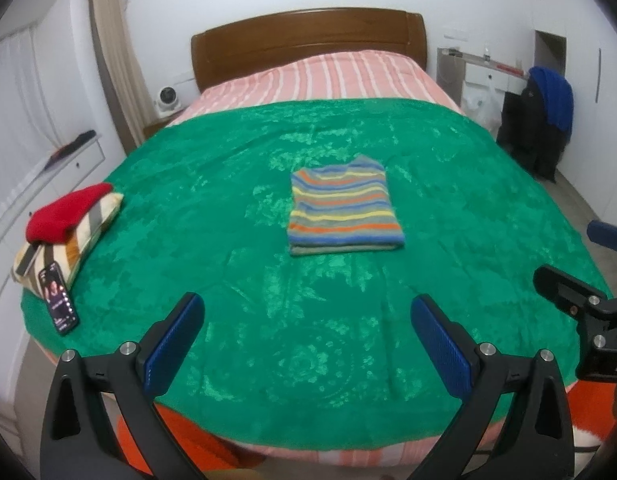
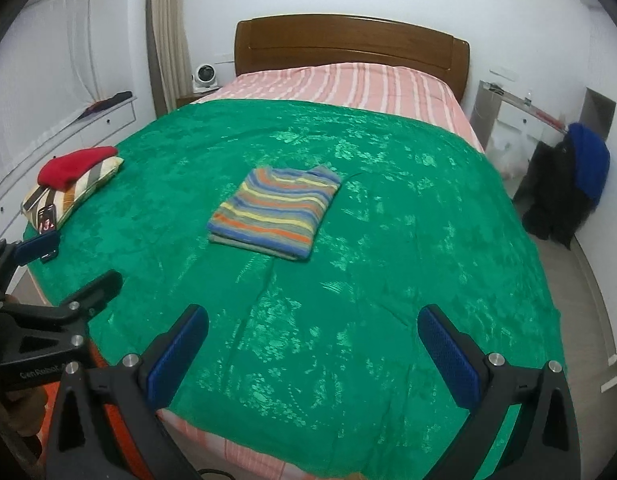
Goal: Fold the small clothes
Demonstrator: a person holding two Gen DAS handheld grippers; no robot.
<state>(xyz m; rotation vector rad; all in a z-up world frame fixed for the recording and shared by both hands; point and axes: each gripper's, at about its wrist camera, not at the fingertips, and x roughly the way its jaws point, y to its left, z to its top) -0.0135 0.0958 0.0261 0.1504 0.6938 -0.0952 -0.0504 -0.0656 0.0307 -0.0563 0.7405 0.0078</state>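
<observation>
Left claw (image 1: 306, 320) at the bottom of the left wrist view: blue-padded fingers (image 1: 174, 344) spread wide apart, nothing between them, held above the near edge of the green blanket (image 1: 228, 200). Right claw (image 2: 312, 330) at the bottom of the right wrist view: likewise spread wide, nothing gripped, over the same near edge. Each claw shows in the other's view, the right one at the right edge of the left wrist view, the left one at the lower left of the right wrist view.

Folded striped sweater (image 1: 344, 208) lies flat on the blanket at frame centre, well apart from both claws; bands of blue, orange, yellow and grey, folded into a neat rectangle. In the right wrist view it sits left of centre, turned at an angle.

At left of frame, a striped cushion (image 1: 84, 224) rests on the blanket's edge with a folded red garment (image 1: 64, 212) on top. A lit phone (image 1: 58, 298) leans against the cushion's near end.

Beyond the blanket: pink striped bedsheet (image 1: 320, 76), then a wooden headboard (image 1: 308, 40) at upper centre. Small white fan (image 1: 166, 98) at upper left. Dark clothing with a blue garment (image 1: 552, 96) draped at far right.
</observation>
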